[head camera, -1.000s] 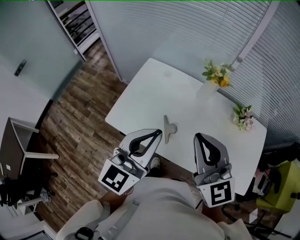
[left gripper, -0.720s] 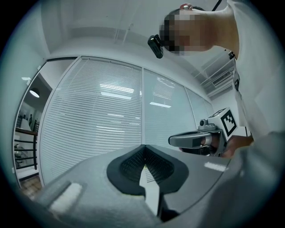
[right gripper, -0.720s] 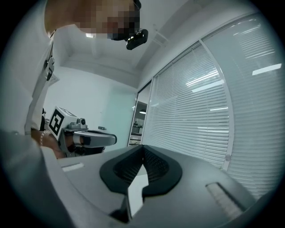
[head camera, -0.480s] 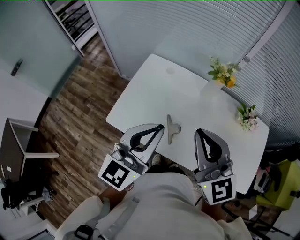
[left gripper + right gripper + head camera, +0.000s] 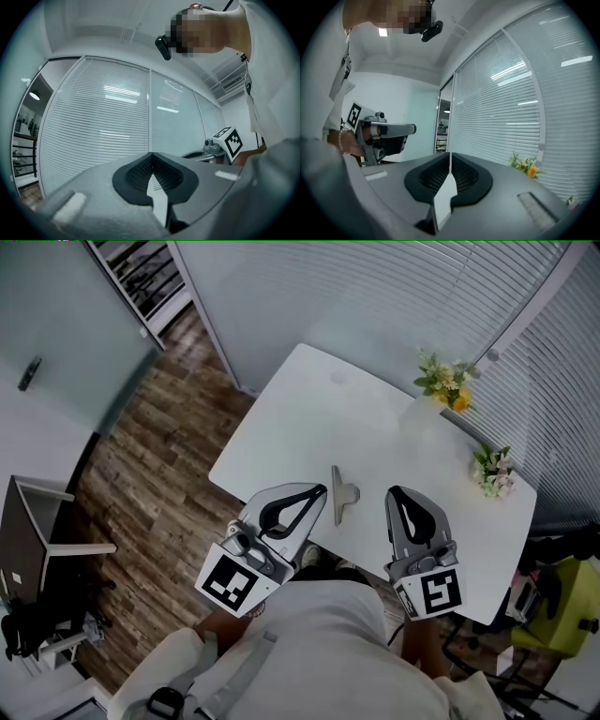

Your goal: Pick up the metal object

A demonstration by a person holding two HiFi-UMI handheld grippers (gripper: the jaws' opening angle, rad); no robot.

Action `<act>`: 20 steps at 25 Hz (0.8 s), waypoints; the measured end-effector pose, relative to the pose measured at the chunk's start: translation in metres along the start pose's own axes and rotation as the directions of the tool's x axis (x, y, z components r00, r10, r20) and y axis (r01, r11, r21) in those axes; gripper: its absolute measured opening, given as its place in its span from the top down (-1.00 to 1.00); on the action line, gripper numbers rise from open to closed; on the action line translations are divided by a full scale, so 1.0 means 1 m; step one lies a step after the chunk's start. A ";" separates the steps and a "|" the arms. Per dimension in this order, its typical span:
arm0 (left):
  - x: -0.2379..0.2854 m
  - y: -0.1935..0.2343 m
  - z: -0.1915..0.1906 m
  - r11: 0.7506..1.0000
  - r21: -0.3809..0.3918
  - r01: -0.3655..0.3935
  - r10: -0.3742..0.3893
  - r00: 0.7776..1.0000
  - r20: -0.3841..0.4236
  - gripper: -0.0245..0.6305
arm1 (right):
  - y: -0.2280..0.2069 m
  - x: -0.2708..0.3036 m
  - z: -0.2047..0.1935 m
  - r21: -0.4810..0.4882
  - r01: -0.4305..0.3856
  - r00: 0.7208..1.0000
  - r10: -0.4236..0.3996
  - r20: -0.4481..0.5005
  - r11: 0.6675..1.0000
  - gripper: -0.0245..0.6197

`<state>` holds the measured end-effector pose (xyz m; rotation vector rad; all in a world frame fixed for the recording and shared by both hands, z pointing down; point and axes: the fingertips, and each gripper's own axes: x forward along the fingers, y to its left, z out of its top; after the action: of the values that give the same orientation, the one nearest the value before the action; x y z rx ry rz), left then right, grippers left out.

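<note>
The metal object [image 5: 341,494] looks stiff and slick, best pinched across its long bar, as the left gripper [image 5: 322,489] shows fingers together and the right gripper [image 5: 392,492] starts opening its fingers, empty.

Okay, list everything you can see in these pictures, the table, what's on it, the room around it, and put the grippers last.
table: one, white, centre of the head view.
metal object: one, grey, on the table near its front edge, between the two grippers' tips.
yellow flowers: one bunch, yellow and green, table's far right edge.
pale flowers: one bunch, white and pink, same edge, nearer.
floor: brown wood planks, left of the table.
blinds: pale, behind the table.
left gripper: one, grey, jaws shut, empty, left of the metal object.
right gripper: one, grey, jaws opening, a thin slit, nothing between them, right of the metal object.
</note>
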<state>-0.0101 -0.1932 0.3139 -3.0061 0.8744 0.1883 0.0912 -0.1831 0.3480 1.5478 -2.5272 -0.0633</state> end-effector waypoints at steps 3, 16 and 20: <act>0.000 -0.001 -0.001 1.000 0.000 0.000 0.000 1.000 -0.001 0.91 | -0.004 0.006 -0.026 0.016 0.001 0.999 0.000 -0.044 1.000 0.83; 0.006 0.002 -0.003 1.000 -0.002 0.000 0.000 1.000 -0.001 0.91 | -0.021 0.036 -0.176 0.136 0.023 0.964 0.014 -0.266 0.990 0.70; 0.009 0.003 -0.007 1.000 -0.008 0.002 -0.002 1.000 -0.004 0.91 | -0.022 0.044 -0.218 0.183 0.025 0.946 0.036 -0.322 0.983 0.67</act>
<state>-0.0032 -0.2009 0.3197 -3.0157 0.8731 0.1855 0.1286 -0.2200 0.5648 1.4712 -2.3271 0.4062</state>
